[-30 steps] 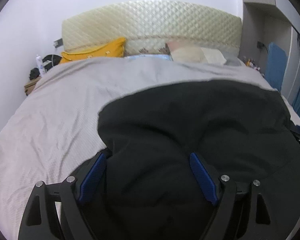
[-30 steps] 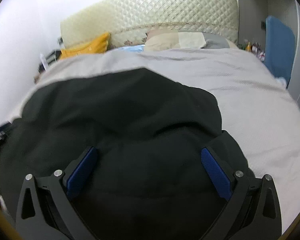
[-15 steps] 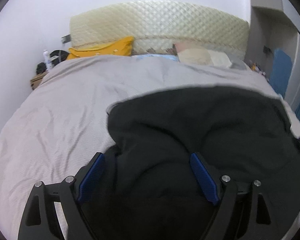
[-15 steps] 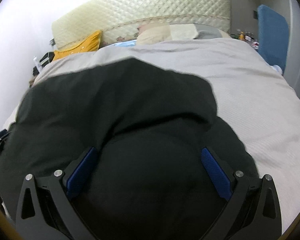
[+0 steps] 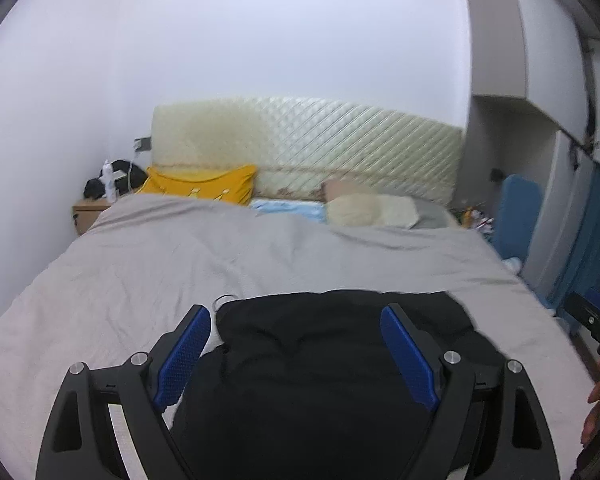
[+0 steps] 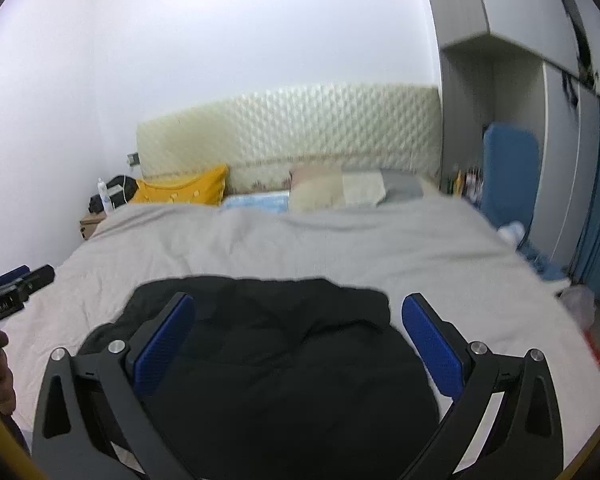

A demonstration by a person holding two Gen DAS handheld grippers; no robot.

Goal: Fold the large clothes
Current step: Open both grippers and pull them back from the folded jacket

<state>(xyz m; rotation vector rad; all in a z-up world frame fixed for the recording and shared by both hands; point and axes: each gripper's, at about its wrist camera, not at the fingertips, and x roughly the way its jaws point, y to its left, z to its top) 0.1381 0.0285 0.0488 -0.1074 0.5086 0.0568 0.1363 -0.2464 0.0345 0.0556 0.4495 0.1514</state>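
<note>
Black garment [image 5: 324, 364] bunched on bed [image 5: 140, 280]; only left view shows its white drawstring [image 5: 225, 300].

Both views have been drawn back and raised from the black garment [image 5: 332, 360], which now fills less of each frame. More of the grey bedspread [image 5: 260, 256] and wall is seen.

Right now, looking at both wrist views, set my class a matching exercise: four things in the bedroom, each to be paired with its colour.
Things:
1. garment lying at the near end of the bed
2. bed cover
3. pillow on the left by the headboard
4. pads on the left gripper fingers

Colours:
A. blue
B. yellow
C. black
D. pale grey

Pairs: 1-C, 2-D, 3-B, 4-A
</note>
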